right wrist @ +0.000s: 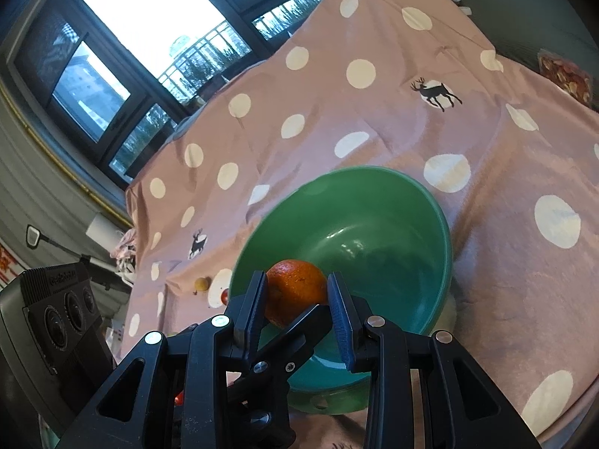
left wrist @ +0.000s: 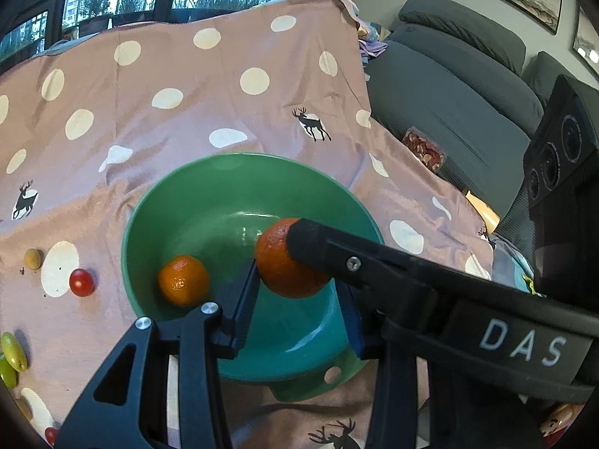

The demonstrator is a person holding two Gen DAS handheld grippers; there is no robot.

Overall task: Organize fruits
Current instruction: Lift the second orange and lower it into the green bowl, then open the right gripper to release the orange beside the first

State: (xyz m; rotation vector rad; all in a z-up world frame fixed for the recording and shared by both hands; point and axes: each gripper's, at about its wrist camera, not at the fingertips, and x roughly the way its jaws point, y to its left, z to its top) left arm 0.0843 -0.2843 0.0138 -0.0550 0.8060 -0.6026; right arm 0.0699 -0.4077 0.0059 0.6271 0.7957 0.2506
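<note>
A green bowl [left wrist: 243, 157] [right wrist: 374, 170] sits on a pink polka-dot cloth [left wrist: 187, 86]. One small orange [left wrist: 183, 280] lies inside it at the left. A darker orange [left wrist: 288, 265] [right wrist: 295, 288] hangs over the bowl's near side. My right gripper [right wrist: 295, 280] is shut on it, with a pad on each side. My left gripper [left wrist: 297, 280] also closes around it, and its left pad presses the fruit. Its right pad's contact is hidden behind the right gripper's finger [left wrist: 322, 247]. One finger of the left gripper [right wrist: 299, 329] crosses under the orange in the right wrist view.
Left of the bowl lie a cherry tomato [left wrist: 81, 282], a small tan round fruit [left wrist: 33, 259] and green oval fruits [left wrist: 13, 351]. A grey sofa [left wrist: 449, 93] with a snack packet [left wrist: 425, 149] borders the cloth on the right. Windows stand behind.
</note>
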